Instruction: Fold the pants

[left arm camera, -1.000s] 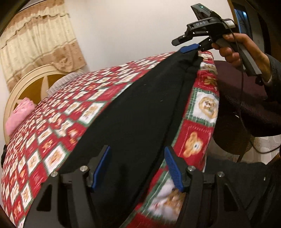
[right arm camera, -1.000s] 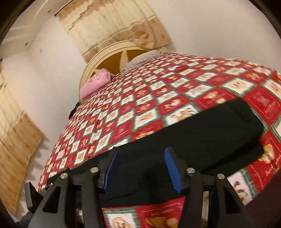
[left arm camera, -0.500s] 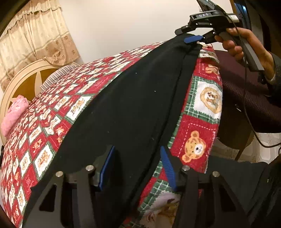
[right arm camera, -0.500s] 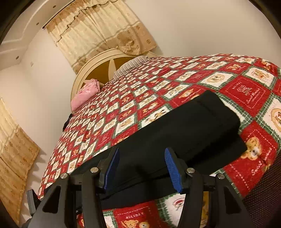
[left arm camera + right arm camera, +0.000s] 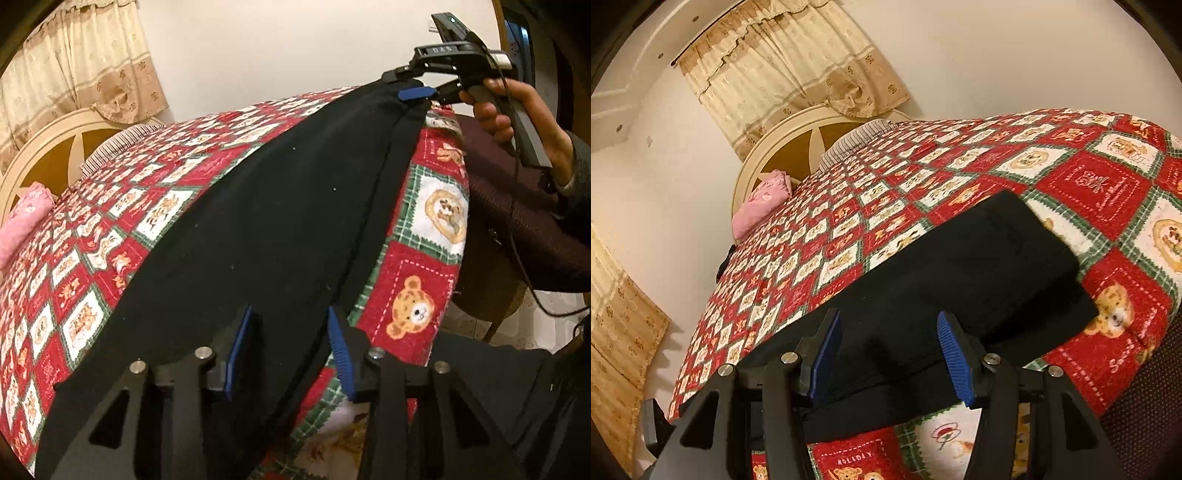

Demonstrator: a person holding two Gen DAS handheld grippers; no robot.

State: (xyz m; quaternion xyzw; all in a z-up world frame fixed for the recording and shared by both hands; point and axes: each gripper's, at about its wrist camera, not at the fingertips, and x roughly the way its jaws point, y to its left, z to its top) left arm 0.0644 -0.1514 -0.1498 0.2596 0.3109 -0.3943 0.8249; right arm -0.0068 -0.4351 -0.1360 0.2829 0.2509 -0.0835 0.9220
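— Pants point(image 5: 277, 221) where?

— Laid out long and flat on the bed's quilt point(image 5: 424, 295). Running straight ahead from the left hand-held gripper point(image 5: 288, 350), one end right under its tips. Other end just in front of the right hand-held gripper point(image 5: 890, 354), cloth passing below and between its blue pads.

— Grip on either side?

— None, by the look of it. Left fingers spread with cloth lying loose between them. Right fingers spread as well, nothing pinched.

— Best way to do this step, then?

— Probably a pinch at each end first. Go low enough to catch every layer, not only the top one. Close near the outer seam, to the right of the left tips, so both legs come up together. Keep the cloth taut between the two ends while lifting, then carry one end over to the other and line up the edges before letting go. Mind the bed's edge close on the right: easy for a loose end to slide off.

— Any basket, box or drawer for them?

— None in either view. Only a pink pillow point(image 5: 761, 206) far ahead by the headboard point(image 5: 798, 144).
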